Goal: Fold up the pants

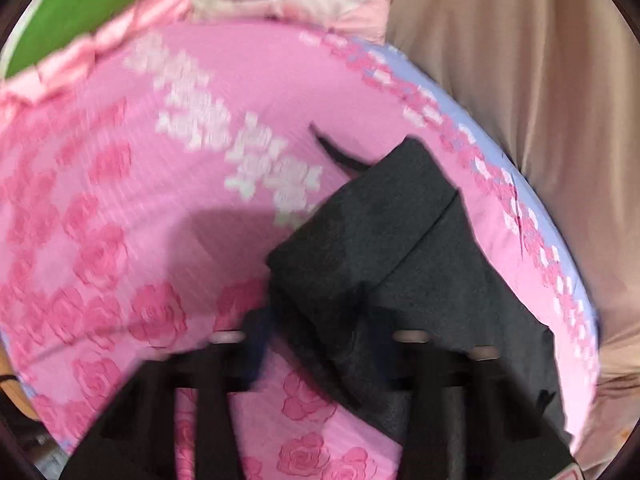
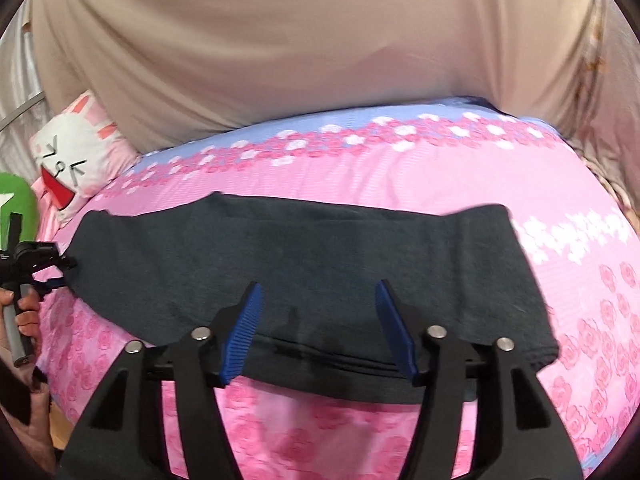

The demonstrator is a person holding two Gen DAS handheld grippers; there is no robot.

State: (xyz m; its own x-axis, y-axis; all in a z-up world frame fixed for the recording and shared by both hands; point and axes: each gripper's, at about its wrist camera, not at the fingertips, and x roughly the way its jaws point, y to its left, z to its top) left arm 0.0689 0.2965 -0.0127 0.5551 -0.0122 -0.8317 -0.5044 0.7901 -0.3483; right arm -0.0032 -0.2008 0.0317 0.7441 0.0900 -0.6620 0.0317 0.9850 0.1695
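Dark pants [image 2: 304, 276] lie flat across the pink bedspread [image 2: 400, 176], soft and limp (likely to sag), so a hem-edge grip suits; right gripper [image 2: 318, 330] gapes wide and empty at 6 o'clock, left gripper [image 1: 316, 344] too blurred to tell.

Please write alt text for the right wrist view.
The open right gripper hovers over dark grey pants spread flat on a pink rose-print bedsheet. A bunny pillow sits far left, and the left gripper touches the pants' edge.
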